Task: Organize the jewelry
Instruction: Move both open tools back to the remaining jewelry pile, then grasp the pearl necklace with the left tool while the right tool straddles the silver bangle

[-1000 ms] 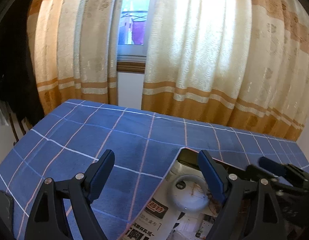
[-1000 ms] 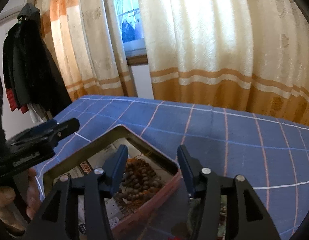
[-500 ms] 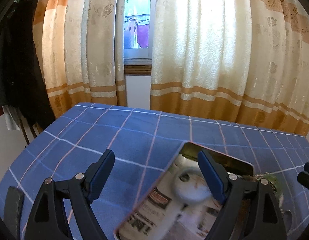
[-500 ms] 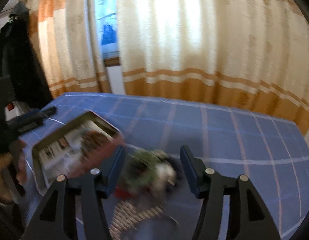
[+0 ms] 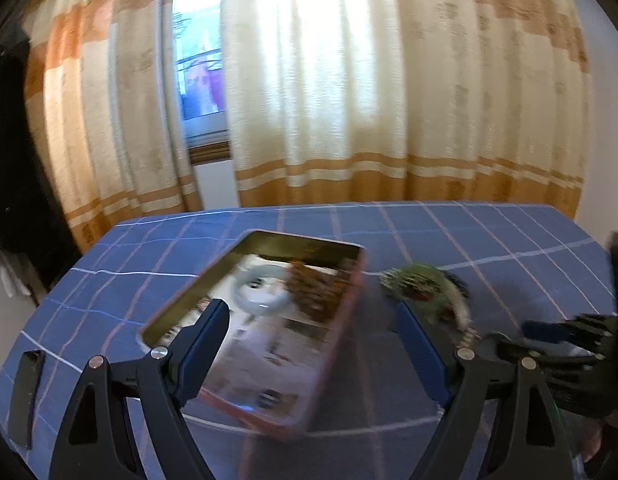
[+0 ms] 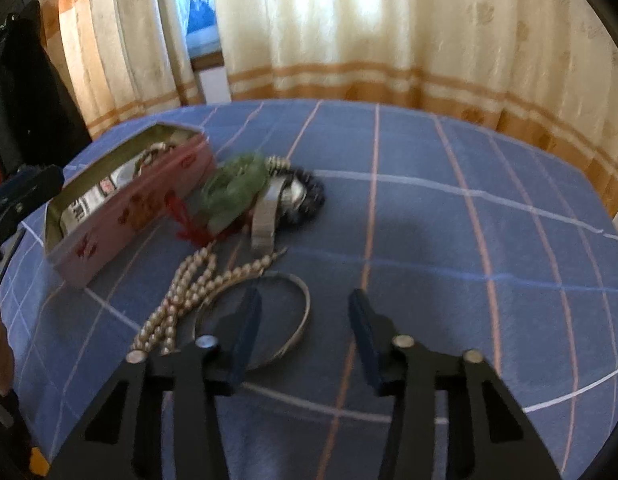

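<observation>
A pink tin box (image 6: 121, 208) stands open on the blue checked cloth, also in the left wrist view (image 5: 341, 344); it holds a white bangle (image 5: 261, 292) and brown beads (image 5: 317, 288). Right of it lies a pile: green beads (image 6: 237, 188), a silver watch (image 6: 269, 208), dark beads (image 6: 313, 196), a pearl necklace (image 6: 181, 300) and a thin metal bangle (image 6: 297, 320). My right gripper (image 6: 305, 308) is open and empty just above the metal bangle. My left gripper (image 5: 313, 328) is open and empty above the box's near end.
The table (image 6: 469, 240) carries a blue cloth with white and pink lines. Cream and orange curtains (image 6: 349, 32) and a window hang behind it. Dark clothes (image 6: 21, 92) hang at the left. The far and right cloth edges drop off.
Both grippers have pulled back and up from the box. The right view has swung right, so the jewelry pile and metal bangle now show beneath it. Both stay open.
</observation>
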Action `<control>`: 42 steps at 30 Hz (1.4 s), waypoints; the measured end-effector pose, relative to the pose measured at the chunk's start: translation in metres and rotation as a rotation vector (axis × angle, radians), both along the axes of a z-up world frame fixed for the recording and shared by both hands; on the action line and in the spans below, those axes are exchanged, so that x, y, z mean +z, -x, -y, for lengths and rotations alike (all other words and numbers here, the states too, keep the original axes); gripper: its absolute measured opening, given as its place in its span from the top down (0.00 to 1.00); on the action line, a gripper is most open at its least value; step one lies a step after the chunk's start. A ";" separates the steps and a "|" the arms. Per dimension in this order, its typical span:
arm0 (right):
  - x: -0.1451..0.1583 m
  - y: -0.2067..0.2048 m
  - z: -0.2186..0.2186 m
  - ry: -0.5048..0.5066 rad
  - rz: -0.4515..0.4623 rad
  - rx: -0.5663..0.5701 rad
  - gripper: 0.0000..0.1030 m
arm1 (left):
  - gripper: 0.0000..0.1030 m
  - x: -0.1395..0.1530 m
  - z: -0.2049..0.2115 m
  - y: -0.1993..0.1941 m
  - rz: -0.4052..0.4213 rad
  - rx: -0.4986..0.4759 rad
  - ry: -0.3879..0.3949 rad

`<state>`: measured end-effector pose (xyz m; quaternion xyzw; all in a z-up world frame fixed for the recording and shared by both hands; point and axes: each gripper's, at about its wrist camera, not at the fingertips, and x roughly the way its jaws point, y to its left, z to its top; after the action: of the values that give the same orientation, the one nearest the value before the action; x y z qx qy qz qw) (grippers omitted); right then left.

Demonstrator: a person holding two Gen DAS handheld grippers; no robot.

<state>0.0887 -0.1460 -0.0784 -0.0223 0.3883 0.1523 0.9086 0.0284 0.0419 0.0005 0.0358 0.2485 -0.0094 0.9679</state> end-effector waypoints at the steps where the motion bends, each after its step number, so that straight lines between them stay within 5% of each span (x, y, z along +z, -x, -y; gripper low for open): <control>1: 0.000 0.000 -0.001 0.002 0.001 0.004 0.63 | 0.17 -0.003 0.007 0.001 -0.007 -0.004 -0.016; 5: -0.005 0.003 -0.010 0.058 -0.024 0.041 0.69 | 0.17 -0.010 0.018 -0.002 -0.042 -0.025 -0.018; 9: -0.004 0.007 -0.005 0.078 -0.011 0.032 0.93 | 0.17 -0.014 0.030 -0.002 -0.062 -0.056 -0.029; 24: 0.003 0.005 0.021 0.069 0.017 -0.060 0.94 | 0.17 -0.051 0.074 -0.028 -0.289 -0.198 -0.005; 31: 0.001 0.003 0.019 0.062 0.006 -0.031 0.94 | 0.63 -0.061 0.081 -0.035 -0.363 -0.262 -0.008; 33: 0.001 0.004 0.019 0.052 0.007 -0.020 0.94 | 0.82 -0.061 0.081 -0.033 -0.358 -0.273 -0.005; 40: 0.008 0.010 0.021 0.026 0.054 -0.021 0.94 | 0.88 -0.052 0.068 -0.027 -0.304 -0.265 0.063; 42: 0.007 0.008 0.020 0.023 0.049 -0.019 0.94 | 1.00 -0.049 0.065 -0.024 -0.278 -0.250 0.073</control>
<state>0.0803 -0.1662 -0.0711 -0.0328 0.3680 0.1385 0.9189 0.0527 -0.0229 -0.0483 0.0296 0.3731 -0.1437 0.9161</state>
